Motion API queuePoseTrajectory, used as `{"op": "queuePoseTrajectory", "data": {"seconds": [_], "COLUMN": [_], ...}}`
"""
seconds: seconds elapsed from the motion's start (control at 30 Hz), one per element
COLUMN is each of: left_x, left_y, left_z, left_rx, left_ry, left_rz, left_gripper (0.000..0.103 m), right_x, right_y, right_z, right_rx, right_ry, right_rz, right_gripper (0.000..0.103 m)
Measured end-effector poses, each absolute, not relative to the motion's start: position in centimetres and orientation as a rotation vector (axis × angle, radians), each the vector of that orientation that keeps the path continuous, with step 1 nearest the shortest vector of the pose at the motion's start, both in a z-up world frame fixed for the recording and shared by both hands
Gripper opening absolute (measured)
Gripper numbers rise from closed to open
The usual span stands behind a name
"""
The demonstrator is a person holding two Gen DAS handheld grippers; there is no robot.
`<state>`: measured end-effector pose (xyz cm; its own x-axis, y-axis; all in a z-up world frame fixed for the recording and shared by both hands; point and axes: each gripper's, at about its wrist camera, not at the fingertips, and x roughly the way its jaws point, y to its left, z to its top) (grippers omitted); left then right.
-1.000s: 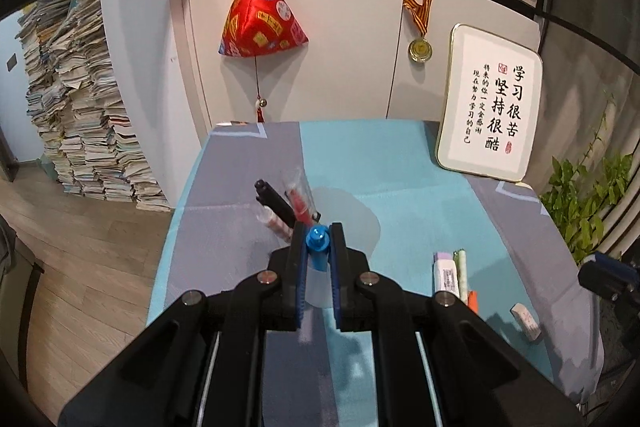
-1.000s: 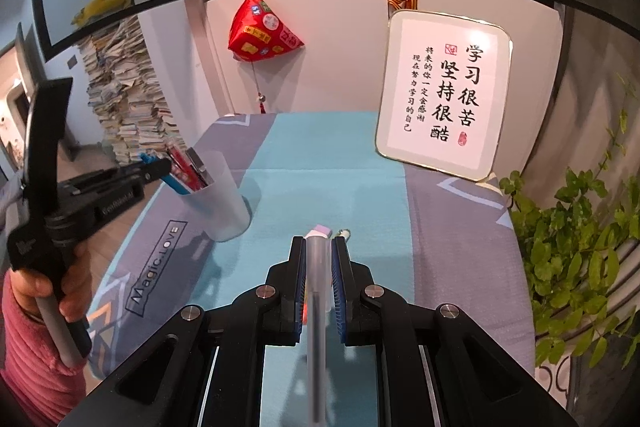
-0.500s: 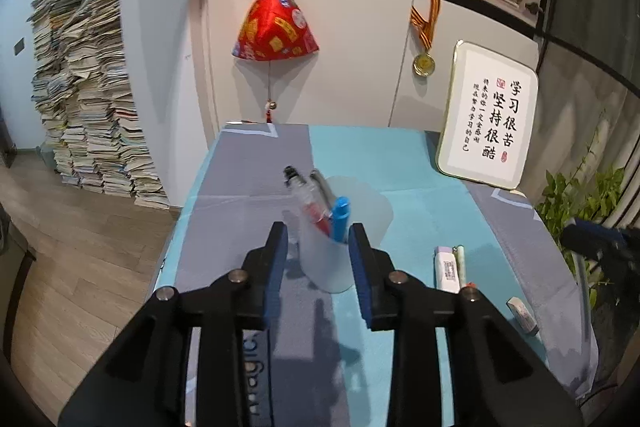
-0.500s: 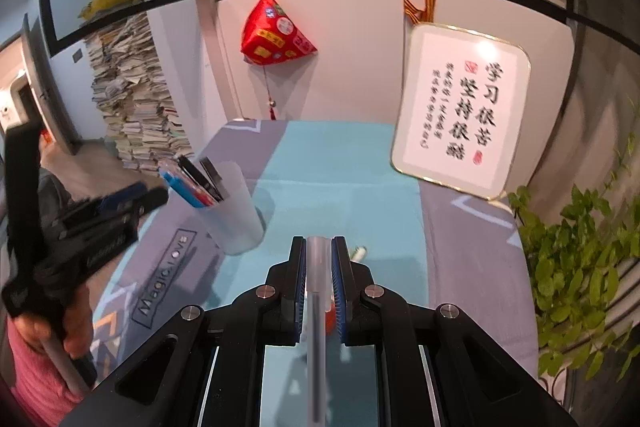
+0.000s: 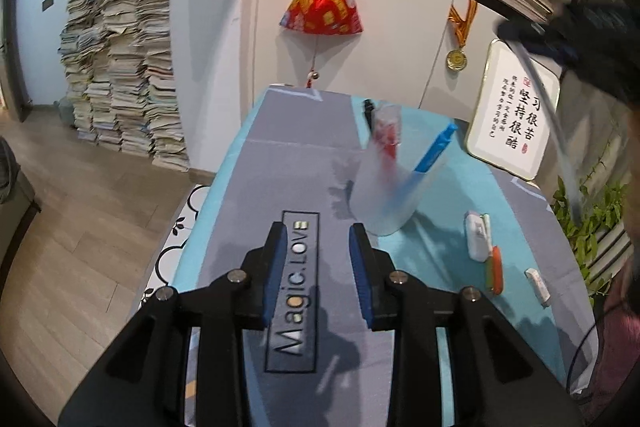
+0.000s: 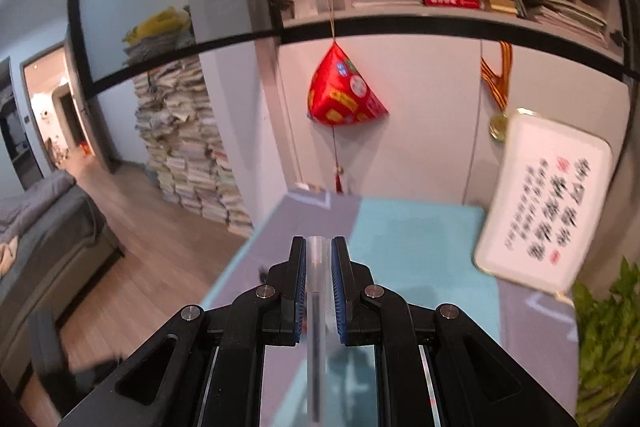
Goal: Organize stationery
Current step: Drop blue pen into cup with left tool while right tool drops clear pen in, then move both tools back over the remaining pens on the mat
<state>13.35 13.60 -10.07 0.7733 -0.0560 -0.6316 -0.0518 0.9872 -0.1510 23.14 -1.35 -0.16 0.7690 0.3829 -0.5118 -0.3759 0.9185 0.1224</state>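
Your left gripper [image 5: 318,259] hovers spread and empty over the table mat [image 5: 256,163], its jaws having just opened; the frosted cup [image 5: 390,195] stands just ahead to its right, holding one blue pen [image 5: 436,147] among red and black ones. Beyond the cup lie three loose items, including an eraser [image 5: 476,235]. Your right gripper [image 6: 319,267] pinches one clear pen [image 6: 318,291], nothing blocking it.

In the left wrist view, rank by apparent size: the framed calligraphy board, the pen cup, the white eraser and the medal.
1. Framed board
2. Pen cup, nearer the camera, so its look is somewhat inflated
3. White eraser and medal: too alike to rank, and the medal hangs much farther back.
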Motion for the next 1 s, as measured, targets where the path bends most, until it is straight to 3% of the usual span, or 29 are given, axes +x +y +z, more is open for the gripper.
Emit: {"op": "queuePoseTrajectory", "data": {"seconds": [0.43, 1.0], "left_x": [13.8, 15.5], "left_y": [15.2, 15.1], "left_z": [-11.0, -12.3], "left_rx": [-0.170, -0.164], "left_ry": [0.698, 0.738], "left_rz": [0.027, -0.001], "left_gripper": [0.030, 0.030], "right_x": [31.7, 33.3], "right_y": [3.2, 3.0], "right_z": [-3.2, -7.0], "right_rx": [0.037, 0.036], "right_ry": [0.577, 0.602], "right_rz": [0.381, 0.361], "right_gripper": [0.013, 0.013]}}
